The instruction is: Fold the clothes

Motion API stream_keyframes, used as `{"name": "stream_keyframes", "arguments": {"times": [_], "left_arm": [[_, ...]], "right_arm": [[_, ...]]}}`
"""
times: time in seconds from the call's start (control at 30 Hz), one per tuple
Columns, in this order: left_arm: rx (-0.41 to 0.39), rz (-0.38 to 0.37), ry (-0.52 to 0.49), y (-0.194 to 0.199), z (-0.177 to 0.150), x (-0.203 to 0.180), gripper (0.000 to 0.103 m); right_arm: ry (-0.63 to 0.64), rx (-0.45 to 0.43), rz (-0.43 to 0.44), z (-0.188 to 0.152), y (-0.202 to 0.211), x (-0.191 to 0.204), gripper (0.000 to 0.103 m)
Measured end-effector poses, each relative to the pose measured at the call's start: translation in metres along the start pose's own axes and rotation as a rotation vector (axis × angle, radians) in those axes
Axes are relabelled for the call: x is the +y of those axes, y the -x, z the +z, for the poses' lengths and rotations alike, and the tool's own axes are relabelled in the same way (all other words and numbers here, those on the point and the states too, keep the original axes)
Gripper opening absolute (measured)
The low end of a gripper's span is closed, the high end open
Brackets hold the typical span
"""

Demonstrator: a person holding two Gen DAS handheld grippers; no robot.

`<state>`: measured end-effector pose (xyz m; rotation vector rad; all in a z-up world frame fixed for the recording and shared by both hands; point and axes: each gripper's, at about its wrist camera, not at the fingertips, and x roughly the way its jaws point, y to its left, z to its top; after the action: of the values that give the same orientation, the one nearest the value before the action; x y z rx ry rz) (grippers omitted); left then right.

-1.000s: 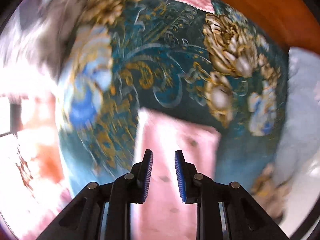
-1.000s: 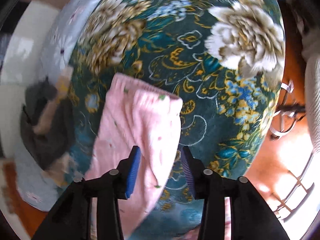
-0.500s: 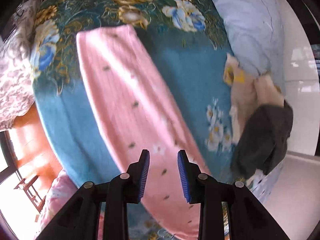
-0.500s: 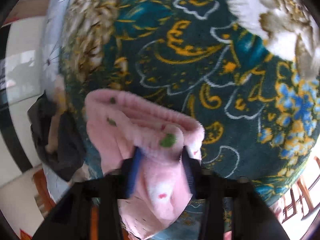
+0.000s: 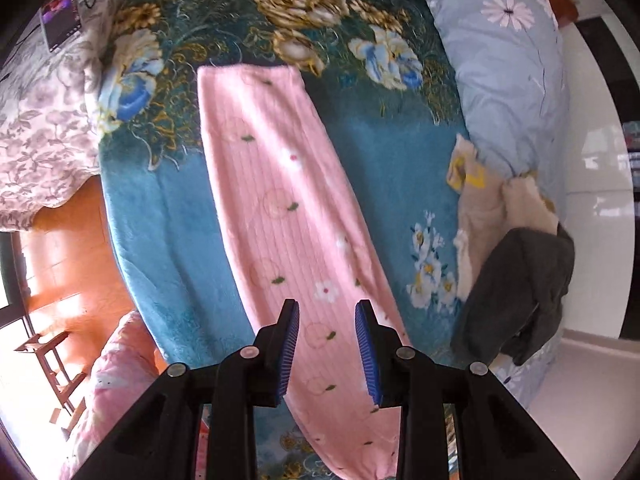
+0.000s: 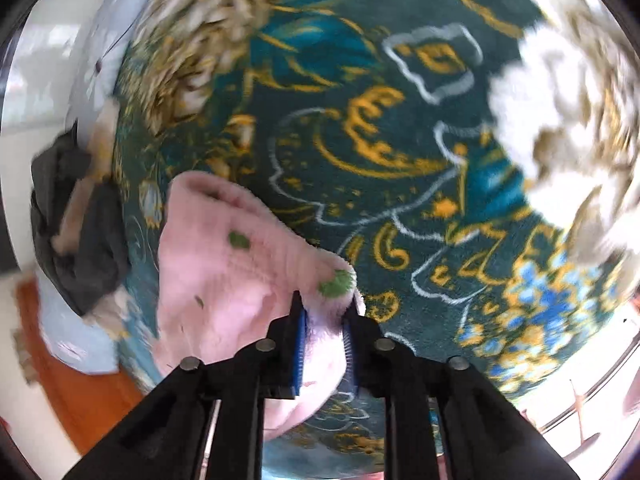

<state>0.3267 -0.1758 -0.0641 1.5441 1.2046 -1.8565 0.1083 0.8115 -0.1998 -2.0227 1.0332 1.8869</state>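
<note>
Teal floral plush blanket (image 5: 384, 168) under us, long pink fleece trousers (image 5: 280, 208) stretched across it.
Right gripper (image 6: 324, 344) clenches one end; left gripper (image 5: 327, 350) gapes over the lengthwise-running other end.

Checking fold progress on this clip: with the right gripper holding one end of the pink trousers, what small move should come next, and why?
Probably lower the left gripper, jaws open, onto the trousers lying flat below it; the right gripper is already clamped on the other end.
</note>
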Motion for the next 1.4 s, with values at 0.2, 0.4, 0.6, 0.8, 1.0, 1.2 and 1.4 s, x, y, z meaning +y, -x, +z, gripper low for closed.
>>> {"name": "stream_keyframes", "arguments": {"times": [0.2,0.4,0.6,0.8,1.0,1.2,1.4], "left_arm": [[-0.04,-0.034,0.108,0.009,0.038,0.05,0.035],[-0.054,-0.067,0.226,-0.001,0.091,0.111,0.042],[-0.001,-0.134,0.306,-0.05,0.173,0.162,0.058],[0.109,-0.072,0.095,-0.119,0.247,0.173,0.061],[0.17,-0.129,-0.037,-0.163,0.273,0.171,0.061],[0.19,-0.137,-0.113,-0.185,0.281,0.168,0.061],[0.208,-0.207,-0.142,-0.187,0.292,0.168,0.037]], "right_arm": [[0.081,-0.171,-0.064,-0.017,0.037,0.058,0.027],[0.293,-0.166,-0.047,-0.071,0.023,0.158,0.039],[0.433,-0.041,-0.077,-0.181,-0.027,0.238,0.042],[0.548,0.003,-0.222,-0.284,-0.061,0.295,0.044],[0.691,0.031,-0.346,-0.346,-0.07,0.342,0.045],[0.768,0.029,-0.416,-0.376,-0.083,0.378,0.045],[0.823,0.061,-0.44,-0.396,-0.1,0.392,0.045]]}}
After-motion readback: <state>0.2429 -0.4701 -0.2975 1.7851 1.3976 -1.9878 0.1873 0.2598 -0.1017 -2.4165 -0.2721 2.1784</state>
